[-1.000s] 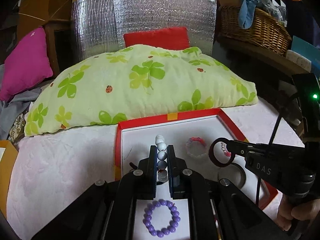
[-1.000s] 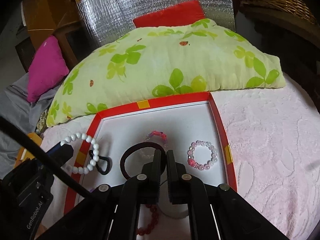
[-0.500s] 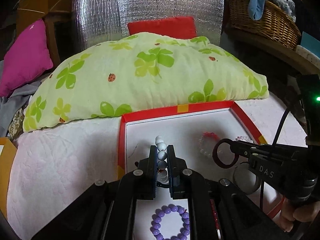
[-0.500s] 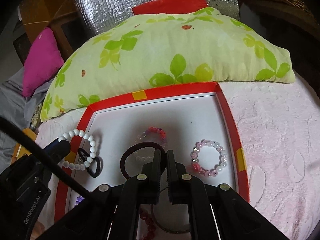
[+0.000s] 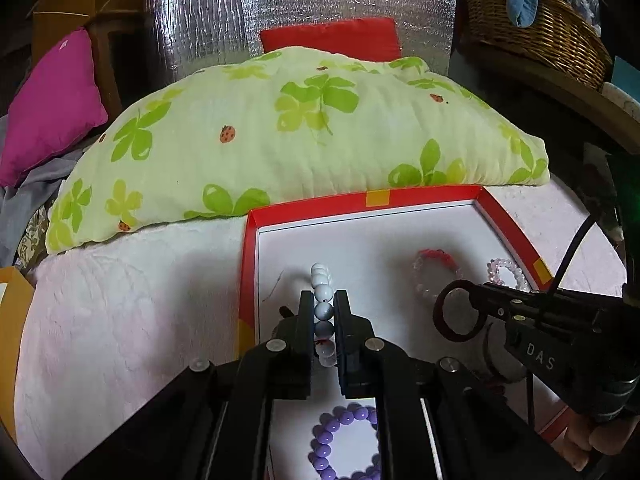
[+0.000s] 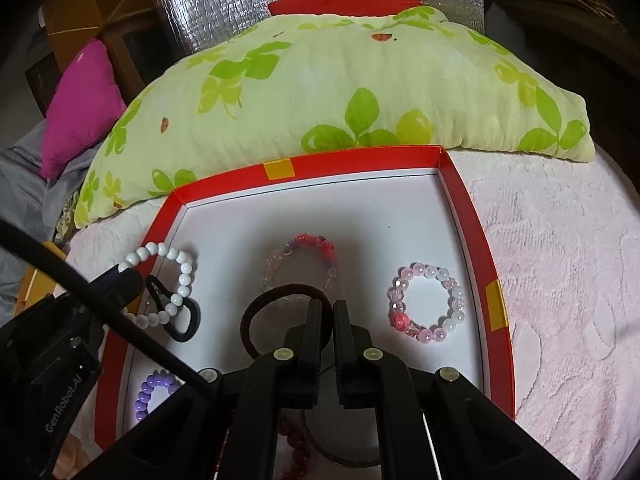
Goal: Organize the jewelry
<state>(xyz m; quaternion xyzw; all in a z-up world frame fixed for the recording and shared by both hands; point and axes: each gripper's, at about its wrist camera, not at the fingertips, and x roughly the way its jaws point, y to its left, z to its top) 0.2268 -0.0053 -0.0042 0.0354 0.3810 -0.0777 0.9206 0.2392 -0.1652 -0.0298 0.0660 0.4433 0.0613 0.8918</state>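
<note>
A pale pink textured bedspread (image 6: 560,264) covers the surface, with a green clover-print pillow (image 5: 296,136) lying behind, a silver foil panel (image 5: 304,4) further back and a wicker basket (image 5: 536,28) at the right. On the bedspread sits a red-rimmed tray (image 6: 360,160) with a white floor, holding a pink bead bracelet (image 6: 427,302), a red-and-clear bracelet (image 6: 304,256), a purple bead bracelet (image 5: 344,444) and a black hair tie (image 6: 176,316). The left gripper (image 5: 324,312) is clamped on a white bead bracelet (image 5: 322,280) above the tray's left side; the right gripper (image 6: 333,312) pinches a dark maroon hair band (image 6: 276,312) over the tray's middle
</note>
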